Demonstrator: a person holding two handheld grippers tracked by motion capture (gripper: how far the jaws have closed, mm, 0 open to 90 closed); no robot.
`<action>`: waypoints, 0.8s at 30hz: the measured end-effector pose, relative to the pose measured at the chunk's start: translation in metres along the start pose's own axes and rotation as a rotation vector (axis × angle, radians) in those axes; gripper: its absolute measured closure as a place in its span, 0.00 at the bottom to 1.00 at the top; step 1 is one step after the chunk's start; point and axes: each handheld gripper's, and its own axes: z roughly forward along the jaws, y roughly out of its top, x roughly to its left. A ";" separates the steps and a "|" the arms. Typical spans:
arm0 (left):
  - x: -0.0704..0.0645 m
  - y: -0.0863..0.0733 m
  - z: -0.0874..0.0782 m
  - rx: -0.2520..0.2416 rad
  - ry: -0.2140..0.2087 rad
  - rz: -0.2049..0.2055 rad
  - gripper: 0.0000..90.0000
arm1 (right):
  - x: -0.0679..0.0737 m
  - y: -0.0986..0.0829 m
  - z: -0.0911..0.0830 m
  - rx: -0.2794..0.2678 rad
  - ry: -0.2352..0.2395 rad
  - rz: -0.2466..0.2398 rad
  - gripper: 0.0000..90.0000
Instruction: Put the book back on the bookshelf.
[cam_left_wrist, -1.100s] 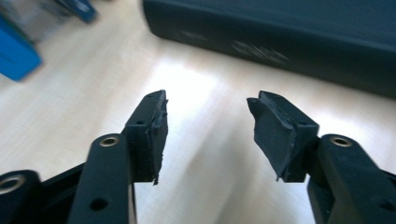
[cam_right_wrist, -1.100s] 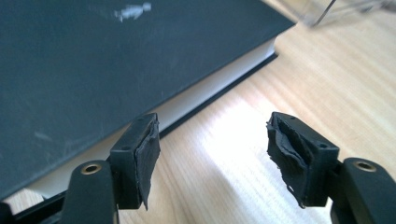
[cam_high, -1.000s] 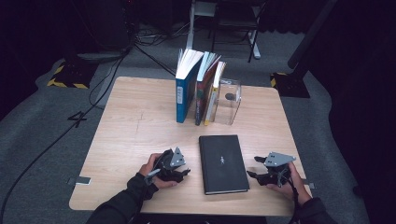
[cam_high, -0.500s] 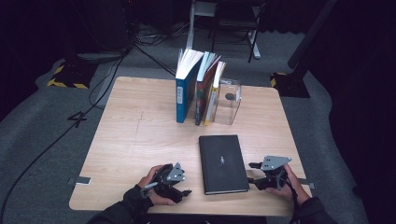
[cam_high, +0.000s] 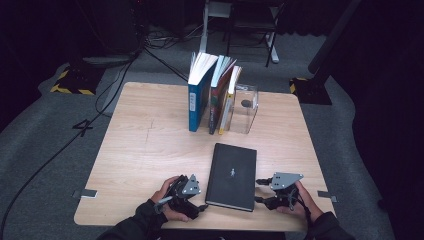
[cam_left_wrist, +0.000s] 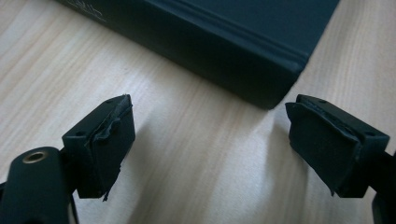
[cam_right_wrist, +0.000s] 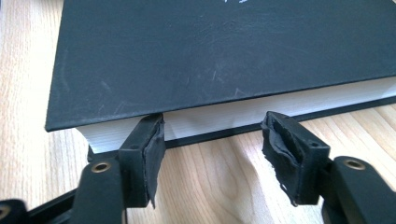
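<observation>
2 hand-held grippers (cam_high: 200, 207) (cam_high: 256, 190) gape beside black book (cam_high: 232, 175).

At the far edge of the wooden table (cam_high: 145, 145), a blue book (cam_high: 198, 97), two thinner books (cam_high: 223, 97) and a clear plastic box (cam_high: 245, 109) stand upright in a row, with grey carpet (cam_high: 45, 135) around the table.

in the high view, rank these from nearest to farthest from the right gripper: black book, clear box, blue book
1. black book, lying flat just left of the right gripper.
2. clear box, at the right end of the standing row.
3. blue book, at the row's left end.
</observation>
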 end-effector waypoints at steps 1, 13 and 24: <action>0.002 0.001 0.001 -0.001 0.008 0.003 0.17 | 0.001 0.000 0.001 -0.002 0.000 0.000 0.43; 0.013 0.004 0.005 0.021 0.015 -0.020 0.05 | 0.006 0.002 0.006 -0.006 0.014 -0.027 0.37; 0.018 0.005 0.007 0.022 0.005 -0.037 0.08 | 0.011 0.007 0.009 -0.031 -0.015 -0.018 0.36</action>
